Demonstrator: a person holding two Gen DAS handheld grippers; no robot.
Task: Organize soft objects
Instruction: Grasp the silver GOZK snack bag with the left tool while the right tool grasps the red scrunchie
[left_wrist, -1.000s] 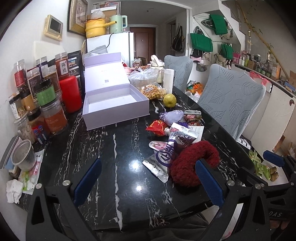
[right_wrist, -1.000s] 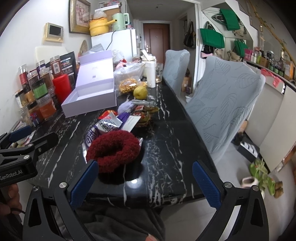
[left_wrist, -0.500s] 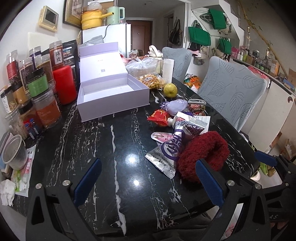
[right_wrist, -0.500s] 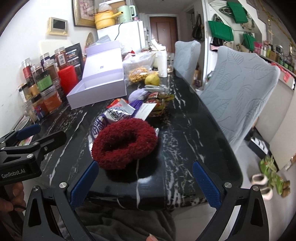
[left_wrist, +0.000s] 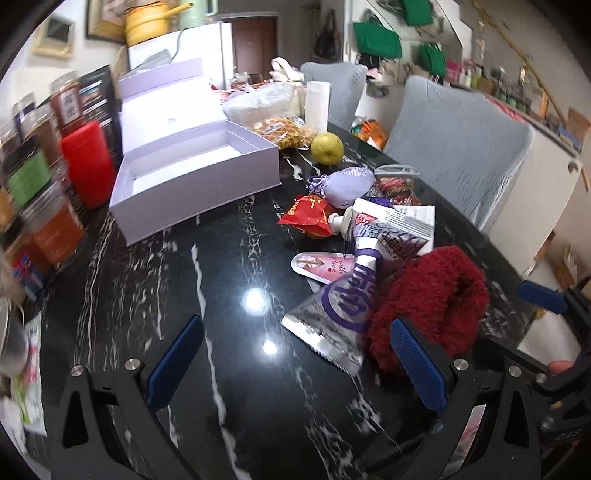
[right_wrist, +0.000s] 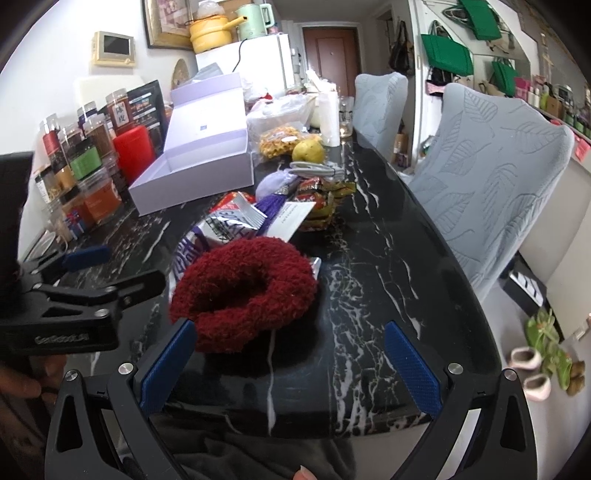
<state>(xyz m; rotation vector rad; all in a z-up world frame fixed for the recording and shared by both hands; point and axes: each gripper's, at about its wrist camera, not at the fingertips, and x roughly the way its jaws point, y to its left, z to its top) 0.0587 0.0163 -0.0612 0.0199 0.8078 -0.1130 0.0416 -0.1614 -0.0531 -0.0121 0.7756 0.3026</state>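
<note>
A fuzzy dark red ring (right_wrist: 243, 288) (left_wrist: 432, 302) lies near the front edge of the black marble table (left_wrist: 221, 295), on top of a purple and silver snack packet (left_wrist: 347, 295). An open lilac box (left_wrist: 192, 173) (right_wrist: 199, 173) stands empty at the back left. A lilac drawstring pouch (left_wrist: 343, 184) lies among snack packets. My right gripper (right_wrist: 291, 365) is open, its left pad beside the ring's near edge. My left gripper (left_wrist: 295, 362) is open over bare table, its right pad close to the ring.
Spice jars and a red canister (left_wrist: 86, 162) line the left wall side. A yellow pear (left_wrist: 327, 147), a bag of snacks (left_wrist: 284, 133) and a white cup (left_wrist: 316, 103) stand behind the box. Two grey-covered chairs (right_wrist: 491, 177) flank the table's right side.
Both grippers have moved forward over the table and closer to the red ring. The ring and other objects have not moved.
</note>
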